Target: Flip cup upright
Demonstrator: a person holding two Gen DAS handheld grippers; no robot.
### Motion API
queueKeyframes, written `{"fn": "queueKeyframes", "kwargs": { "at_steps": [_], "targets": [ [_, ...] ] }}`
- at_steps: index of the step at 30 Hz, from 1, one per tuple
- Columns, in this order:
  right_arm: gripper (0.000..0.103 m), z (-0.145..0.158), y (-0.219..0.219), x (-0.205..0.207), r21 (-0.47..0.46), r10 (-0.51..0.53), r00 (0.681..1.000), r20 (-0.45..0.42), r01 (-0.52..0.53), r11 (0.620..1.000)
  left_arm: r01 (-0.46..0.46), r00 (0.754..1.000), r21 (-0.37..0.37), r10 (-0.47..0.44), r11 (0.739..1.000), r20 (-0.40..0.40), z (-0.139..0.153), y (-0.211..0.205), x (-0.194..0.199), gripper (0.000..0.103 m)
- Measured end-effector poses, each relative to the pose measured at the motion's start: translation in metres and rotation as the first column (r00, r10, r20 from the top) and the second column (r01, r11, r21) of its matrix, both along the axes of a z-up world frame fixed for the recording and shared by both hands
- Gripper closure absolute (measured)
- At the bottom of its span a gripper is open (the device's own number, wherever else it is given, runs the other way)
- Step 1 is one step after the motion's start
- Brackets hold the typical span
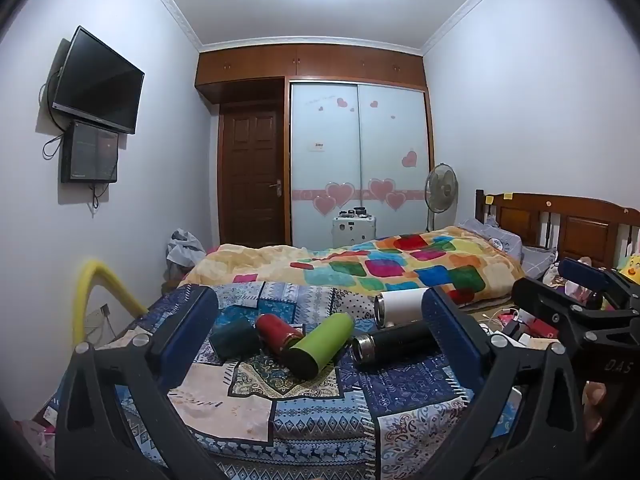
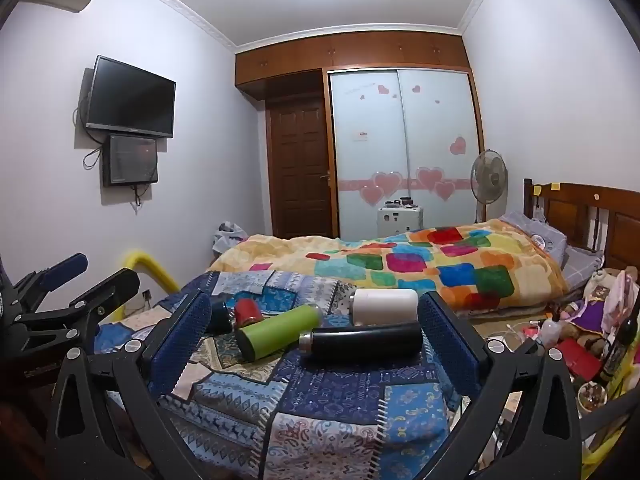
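Patterned cloth covers the raised surface ahead of you, and five cups lie on their sides on it: teal cup, red cup, green cup, black cup and white cup. None stands upright yet.

Your right gripper is spread wide and holds nothing. The black cup lies directly between its fingers, long axis crosswise, steel mouth toward your left.

Your left gripper is also wide and empty. It frames the green cup, whose axis runs diagonally, base toward you.

Judged from both views, the right gripper is better aligned: closing across the black cup's body should allow a quarter turn upright. Expect the cup to roll on the soft cloth.
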State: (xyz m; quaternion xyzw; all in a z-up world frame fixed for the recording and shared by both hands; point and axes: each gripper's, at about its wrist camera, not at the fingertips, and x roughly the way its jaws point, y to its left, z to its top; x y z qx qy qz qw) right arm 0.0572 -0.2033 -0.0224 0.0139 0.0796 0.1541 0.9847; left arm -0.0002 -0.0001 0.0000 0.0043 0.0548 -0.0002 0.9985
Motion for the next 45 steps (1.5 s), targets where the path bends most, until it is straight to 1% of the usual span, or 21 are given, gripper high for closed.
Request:
{"fn": "queueKeyframes", "kwargs": {
  "at_steps": [6, 7, 19, 27, 30, 45],
  "targets": [
    [0.000, 0.001, 0.000, 0.000, 0.005, 0.003, 1.000, 0.001, -0.003, 1.000, 0.005, 1.000, -0.007, -0.005, 1.000, -0.012, 0.001, -0.002, 0.002, 0.000],
    [0.000, 0.001, 0.000, -0.001, 0.005, 0.002, 1.000, 0.002, -0.002, 1.000, 0.006, 1.000, -0.008, -0.006, 1.000, -0.012, 0.002, 0.003, 0.002, 0.000],
    [0.000, 0.002, 0.003, -0.001, -0.002, 0.003, 1.000, 0.000, -0.003, 1.000, 0.000, 1.000, -0.009, -0.001, 1.000, -0.005, 0.001, 0.004, 0.000, 0.000],
    [0.000, 0.008, 0.004, -0.003, 0.000, 0.004, 1.000, 0.003, -0.004, 1.000, 0.001, 1.000, -0.011, -0.001, 1.000, -0.001, 0.001, 0.004, 0.000, 0.000],
    [0.000, 0.014, 0.003, -0.007, 0.000, 0.008, 1.000, 0.010, -0.008, 1.000, 0.001, 1.000, -0.010, -0.001, 1.000, 0.003, 0.002, 0.003, 0.000, 0.000],
    [0.000, 0.015, 0.002, -0.011, 0.002, 0.010, 1.000, 0.023, -0.010, 1.000, 0.006, 1.000, -0.017, -0.006, 1.000, 0.015, 0.002, 0.005, -0.006, 0.000]
  ]
}}
